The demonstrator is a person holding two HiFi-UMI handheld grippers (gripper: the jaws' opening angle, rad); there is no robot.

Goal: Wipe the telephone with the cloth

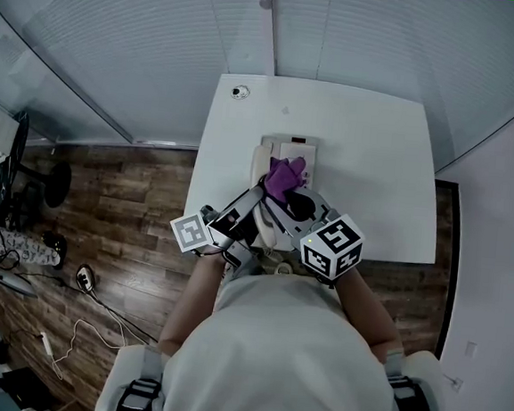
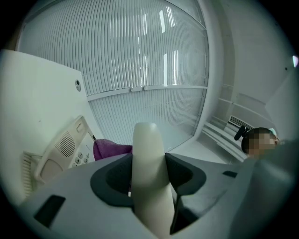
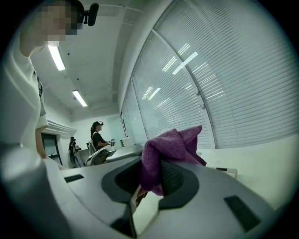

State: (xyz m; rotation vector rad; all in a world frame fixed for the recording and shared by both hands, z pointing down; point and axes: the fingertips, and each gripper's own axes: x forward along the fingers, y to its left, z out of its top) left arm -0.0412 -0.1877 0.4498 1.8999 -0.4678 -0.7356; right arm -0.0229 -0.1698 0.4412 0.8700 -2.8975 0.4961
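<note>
A cream telephone (image 1: pixel 298 148) sits mid-table on the white table (image 1: pixel 377 166); its keypad and speaker grille (image 2: pixel 69 144) show in the left gripper view. My left gripper (image 1: pixel 255 205) is shut on the cream handset (image 2: pixel 148 156), which stands up between the jaws, lifted near the phone's left side (image 1: pixel 260 166). My right gripper (image 1: pixel 295 200) is shut on a purple cloth (image 3: pixel 170 148). The cloth (image 1: pixel 284 177) bunches over the phone's near edge beside the handset, and shows as a purple fold (image 2: pixel 110 149) behind the left jaws. Whether the cloth touches the handset is hidden.
A round cable hole (image 1: pixel 240 91) is at the table's far left corner. Slatted blinds (image 1: pixel 163 49) run behind the table. Wooden floor (image 1: pixel 123 197) with cables and a stand lies left. A seated person (image 3: pixel 99 135) is far off in the right gripper view.
</note>
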